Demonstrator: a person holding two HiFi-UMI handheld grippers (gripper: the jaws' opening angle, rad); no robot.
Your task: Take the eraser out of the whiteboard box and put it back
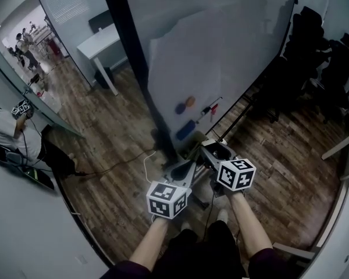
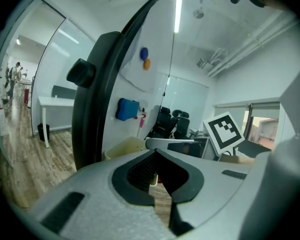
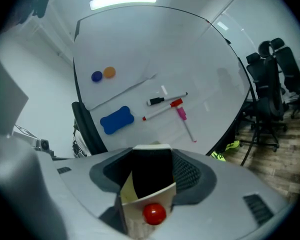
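Right tongs (image 3: 152,159) are held apart astride the whiteboard box (image 3: 132,209); left tongs (image 2: 155,156) are pressed together, empty. With that straddle, the box's wall may be pinched instead of the dark eraser (image 3: 151,176) inside.

Honestly not seeing any readable text, numbers or brand names anywhere. The only print showing up is the black-and-white square marker pattern on the left white cube (image 1: 167,199) and the right white cube (image 1: 236,174), and those are carrying no letters. Any labels on the whiteboard pens (image 3: 166,100) are coming out too small to read.
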